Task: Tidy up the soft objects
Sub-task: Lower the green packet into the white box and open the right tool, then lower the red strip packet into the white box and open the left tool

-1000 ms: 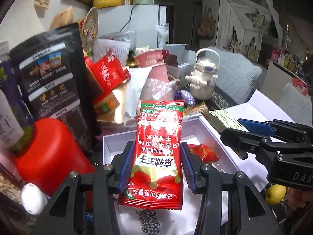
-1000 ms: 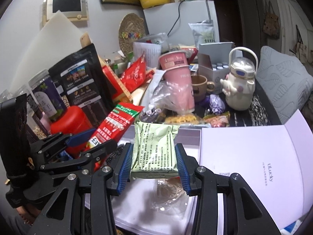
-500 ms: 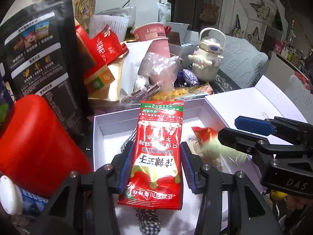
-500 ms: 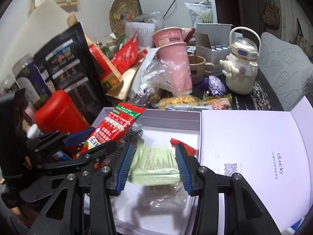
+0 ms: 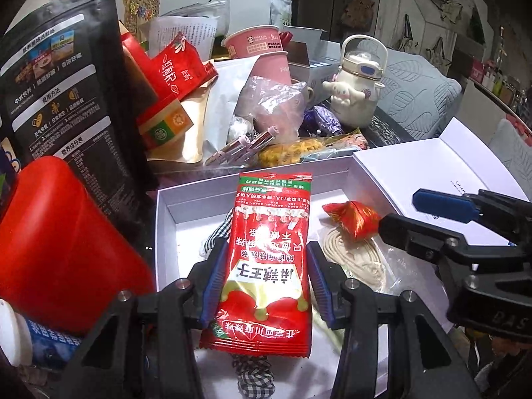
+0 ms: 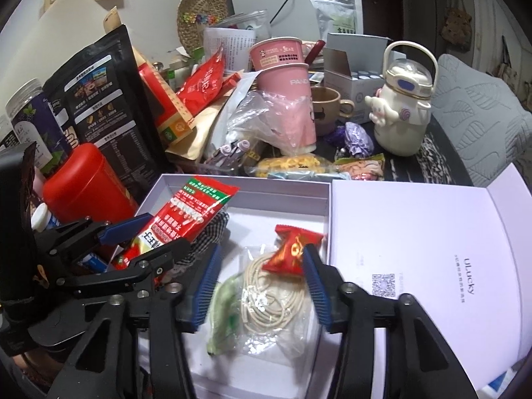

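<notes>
My left gripper (image 5: 264,277) is shut on a red snack packet (image 5: 267,266) and holds it above the open white box (image 5: 163,219). The packet also shows in the right wrist view (image 6: 179,216). My right gripper (image 6: 259,282) is open and empty over the box (image 6: 279,196). Below it a pale green packet (image 6: 222,316) lies blurred in the box, beside a clear bag of coiled cord (image 6: 276,296) and a small red wrapped sweet (image 6: 292,249). A checked cloth (image 5: 219,232) lies under the red packet.
The box lid (image 6: 415,266) lies open to the right. A red canister (image 5: 60,242) and black pouch (image 5: 63,96) stand at the left. Pink cups (image 6: 286,83), a white character kettle (image 6: 402,109) and piled snack packs crowd the far side.
My right gripper opened and let go of the green packet, which dropped into the box. Both grippers moved lower toward the box. The left still holds the red packet.
</notes>
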### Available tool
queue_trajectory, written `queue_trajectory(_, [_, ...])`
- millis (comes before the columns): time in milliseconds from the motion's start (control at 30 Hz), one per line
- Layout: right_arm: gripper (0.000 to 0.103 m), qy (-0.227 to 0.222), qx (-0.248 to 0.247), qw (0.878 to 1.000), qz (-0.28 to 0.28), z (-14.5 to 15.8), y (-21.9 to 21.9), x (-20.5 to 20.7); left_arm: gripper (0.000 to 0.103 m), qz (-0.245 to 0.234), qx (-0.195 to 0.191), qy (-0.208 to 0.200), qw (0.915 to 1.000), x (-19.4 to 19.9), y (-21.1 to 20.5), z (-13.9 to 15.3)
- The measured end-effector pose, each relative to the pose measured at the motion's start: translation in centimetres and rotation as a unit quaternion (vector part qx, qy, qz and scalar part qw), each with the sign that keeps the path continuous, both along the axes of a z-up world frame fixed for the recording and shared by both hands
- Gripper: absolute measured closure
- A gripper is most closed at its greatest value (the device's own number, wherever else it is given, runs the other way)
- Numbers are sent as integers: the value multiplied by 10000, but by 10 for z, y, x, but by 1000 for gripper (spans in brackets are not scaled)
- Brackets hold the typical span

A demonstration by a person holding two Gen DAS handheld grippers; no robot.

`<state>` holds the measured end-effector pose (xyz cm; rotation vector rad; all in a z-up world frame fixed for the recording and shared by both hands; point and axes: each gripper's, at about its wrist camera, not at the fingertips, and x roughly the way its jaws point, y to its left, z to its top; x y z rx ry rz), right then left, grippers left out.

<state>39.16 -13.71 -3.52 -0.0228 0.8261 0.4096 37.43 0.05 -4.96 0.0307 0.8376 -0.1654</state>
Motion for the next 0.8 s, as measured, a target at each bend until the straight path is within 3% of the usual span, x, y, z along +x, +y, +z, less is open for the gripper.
queue_trajectory(167, [49, -108, -6, 9999, -2, 7, -1, -5, 45, 142, 119, -11, 9998, -1, 0, 4])
queue_trajectory(500, [47, -294, 180, 9994, 20, 26, -6, -17, 45, 143, -89, -88, 9998, -9, 6, 20])
queue_trajectory(800, [47, -619, 357, 9974, 29, 50, -12, -35, 45, 164, 11, -573, 9982, -33, 6, 54])
